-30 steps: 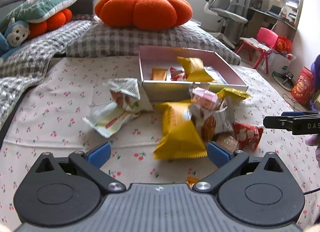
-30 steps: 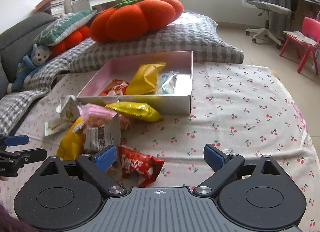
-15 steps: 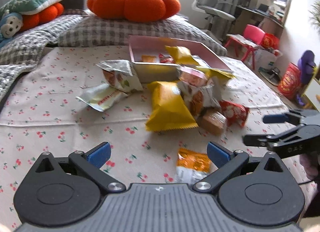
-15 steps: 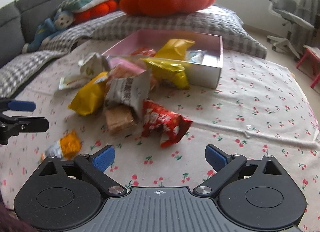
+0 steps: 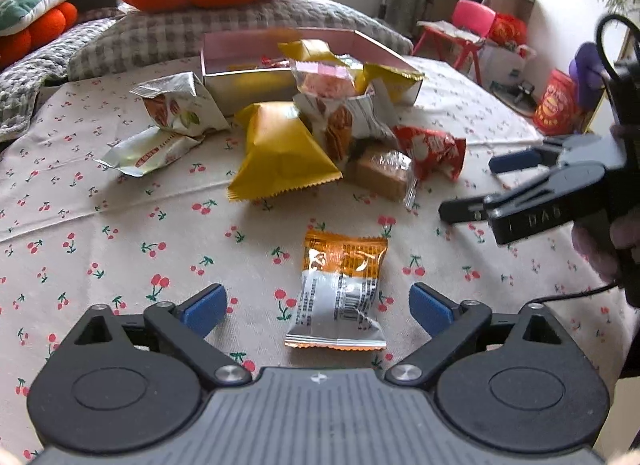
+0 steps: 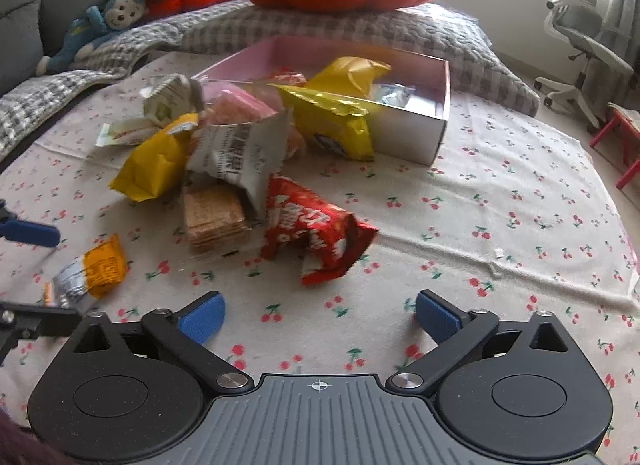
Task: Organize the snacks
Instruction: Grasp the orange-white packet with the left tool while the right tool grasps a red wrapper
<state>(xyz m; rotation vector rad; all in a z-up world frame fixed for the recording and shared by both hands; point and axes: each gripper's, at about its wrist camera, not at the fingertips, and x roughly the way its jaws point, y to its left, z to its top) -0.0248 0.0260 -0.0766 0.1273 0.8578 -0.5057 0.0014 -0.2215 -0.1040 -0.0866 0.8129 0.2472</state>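
Pink box (image 6: 436, 133) contents half-hidden (wrappers (image 6: 332, 121) piled in front).

Daylight from windows at upper right — blown-out glare there; soft shadows, strong fisheye bending at edges, slight motion blur

snack pile (image 5: 320, 137) before box (image 5: 248, 83) | lone packet (image 5: 340, 289) nearer

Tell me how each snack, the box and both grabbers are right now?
left gripper: closing, orange packet between its fingers, untouched
right gripper: opening, empty
orange packet: flat, alone on the cloth
red packet: crumpled, lying outside the box
yellow bag: puffed, sealed, in the pile
pink box: open, few snacks inside
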